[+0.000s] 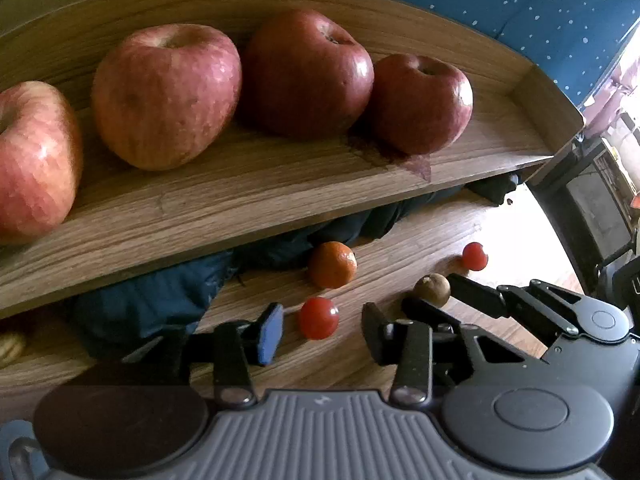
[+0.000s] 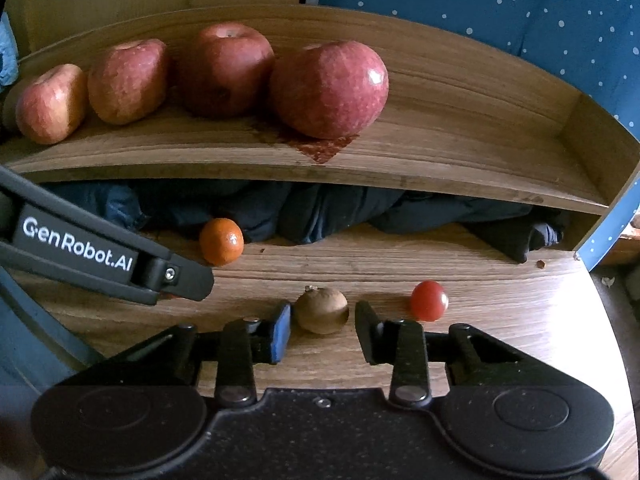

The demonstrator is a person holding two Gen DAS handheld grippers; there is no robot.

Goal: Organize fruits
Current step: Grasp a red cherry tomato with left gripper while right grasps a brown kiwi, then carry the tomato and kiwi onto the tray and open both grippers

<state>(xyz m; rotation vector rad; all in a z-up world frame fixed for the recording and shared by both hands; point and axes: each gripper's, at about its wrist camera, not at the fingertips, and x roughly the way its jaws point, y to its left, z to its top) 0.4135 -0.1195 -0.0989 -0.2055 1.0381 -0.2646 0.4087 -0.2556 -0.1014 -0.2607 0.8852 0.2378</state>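
Close spread left tongs point(image 1: 322, 330) evenly around cherry tomato point(image 1: 318, 317), right tongs point(image 2: 322, 330), also spread, around brown fruit point(image 2: 321, 309), avoiding crushing.

Matt wood grain on the shelf point(image 2: 460, 128) and tabletop point(image 2: 500, 320); glossy, speckled skin on the apples point(image 2: 330, 88); shiny smooth cherry tomatoes point(image 1: 318, 317); dimpled peel on the mandarin point(image 2: 221, 241); dull brown rough-skinned fruit point(image 2: 321, 310); soft dark cloth point(image 2: 320, 212) crumpled under the shelf; matt black plastic on the left gripper point(image 1: 322, 332) and right gripper point(image 2: 322, 330)
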